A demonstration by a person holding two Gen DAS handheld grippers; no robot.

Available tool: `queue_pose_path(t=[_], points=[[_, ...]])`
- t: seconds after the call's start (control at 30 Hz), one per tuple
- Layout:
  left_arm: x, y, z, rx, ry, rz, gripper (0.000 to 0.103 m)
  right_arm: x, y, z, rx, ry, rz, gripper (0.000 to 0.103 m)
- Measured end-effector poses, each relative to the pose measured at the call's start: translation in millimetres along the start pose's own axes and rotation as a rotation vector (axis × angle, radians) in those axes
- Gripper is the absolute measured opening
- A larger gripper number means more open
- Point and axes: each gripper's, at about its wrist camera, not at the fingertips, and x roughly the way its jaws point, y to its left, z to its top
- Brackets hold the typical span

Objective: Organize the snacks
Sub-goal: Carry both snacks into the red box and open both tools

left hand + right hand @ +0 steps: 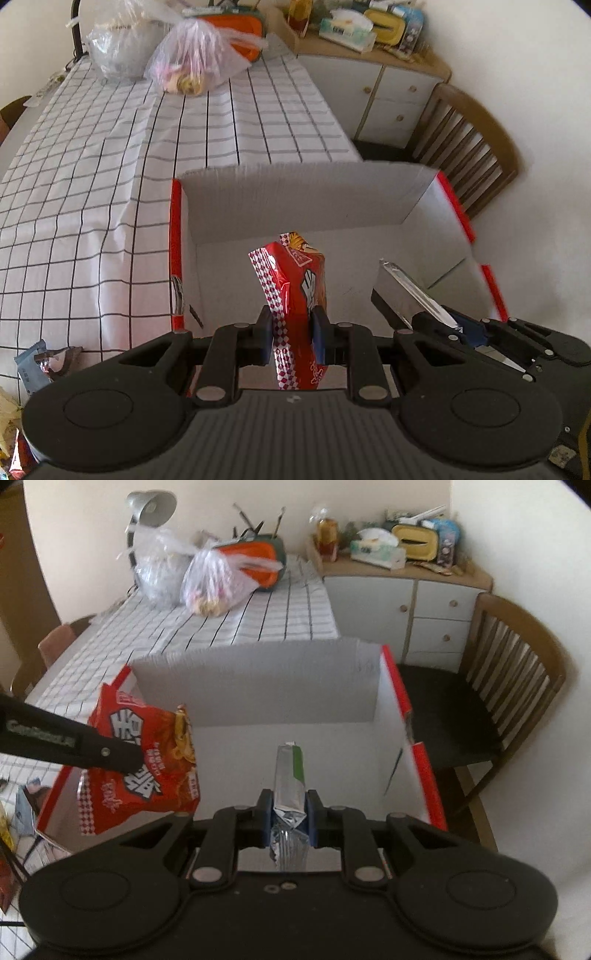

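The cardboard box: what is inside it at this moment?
The box shows a bare white floor and nothing lying on it. The red packet and silver packet hang above, hiding the near floor beneath them.

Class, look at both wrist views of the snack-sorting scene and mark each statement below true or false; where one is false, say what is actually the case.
1. The left gripper is clamped on a red snack packet. True.
2. The right gripper is empty. False: it is shut on a silver foil packet.
3. Both packets are held above an open cardboard box. True.
4. The box already holds several snacks. False: the part of its white floor that shows is bare.
5. The tablecloth is plain red. False: it is white with a dark grid.
6. A wooden chair stands beside the box. True.
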Motion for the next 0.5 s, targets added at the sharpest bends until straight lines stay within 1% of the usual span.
queue_pose_path(t=[0.23, 0.37, 0.43, 0.5], points=[[21, -3, -4, 0.012, 0.036, 0.032, 0.021, 8, -1, -2, -0.015, 0.03, 0.032, 0.018], [26, -4, -7, 0.009, 0.054, 0.045, 0.021, 8, -1, -1, -0.024, 0.03, 0.041, 0.023], [26, -5, -9, 0.011, 0.049, 0.052, 0.021, 7, -1, -1, -0.028, 0.027, 0.05, 0.027], [24, -4, -10, 0.011, 0.046, 0.058, 0.021, 5, -1, -2, -0.034, 0.026, 0.06, 0.028]])
